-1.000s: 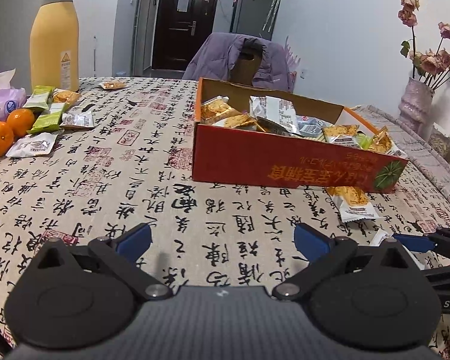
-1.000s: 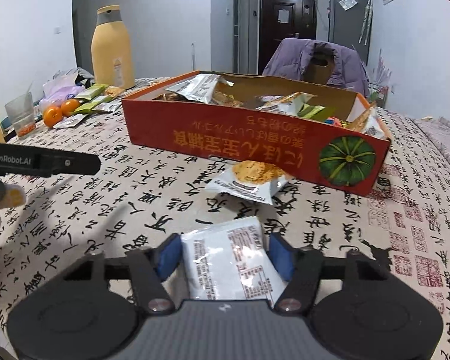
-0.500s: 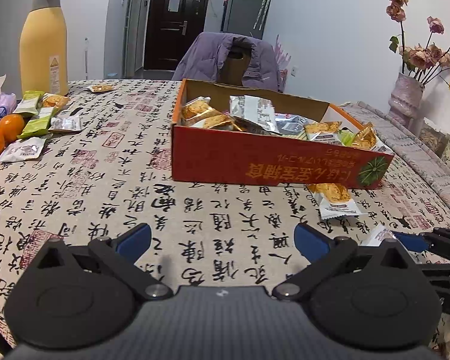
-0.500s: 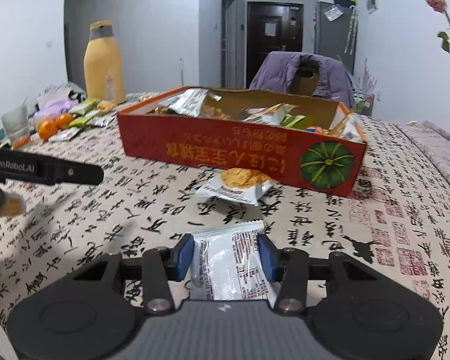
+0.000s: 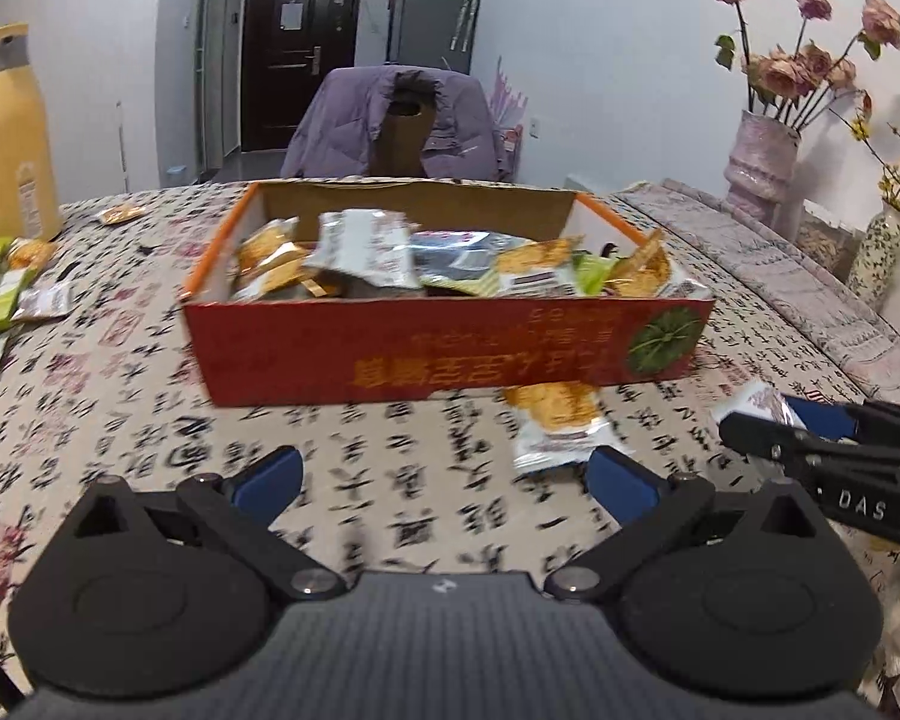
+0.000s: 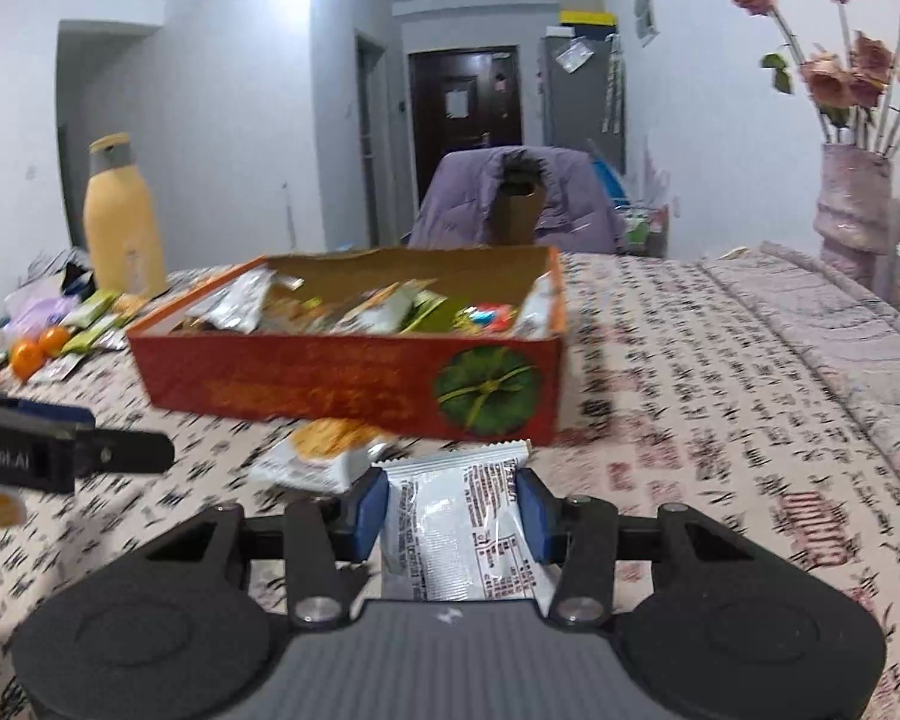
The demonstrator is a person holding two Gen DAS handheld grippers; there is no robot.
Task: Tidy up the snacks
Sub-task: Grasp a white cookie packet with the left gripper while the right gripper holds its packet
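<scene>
Far left on the patterned tablecloth (image 6: 660, 360), a tall yellow bottle (image 6: 123, 222) stands behind two oranges (image 6: 33, 351) and a scatter of green and silver snack packets (image 5: 6, 300) not yet gathered. At centre sits the red cardboard box (image 5: 444, 354), already heaped with wrapped snacks. Just in front of its near wall lies an orange-and-white cracker packet (image 5: 555, 426), on the cloth and apart from either tool.

The left gripper (image 5: 444, 480) hangs over the cloth near the box with its jaws spread wide and nothing between them. To the right, the right gripper (image 6: 453, 507) has just been closing its jaws, and its blue pads (image 6: 369, 507) now pinch a silver-white snack packet (image 6: 462, 525) by its two long edges, the crimped top seam pointing toward the box.

The packet looks light and crinkly, a thin foil sachet that gives under pressure; its skin is likely slick, and whatever is inside may crush. A hold across the flat middle, as here, seems safer than one on a crimped end, which could slide out. The loose cracker packet looks similar, and would best be taken across its narrow width.

At the far right, a pink vase (image 6: 852, 210) of dried roses stands clear of the work.
</scene>
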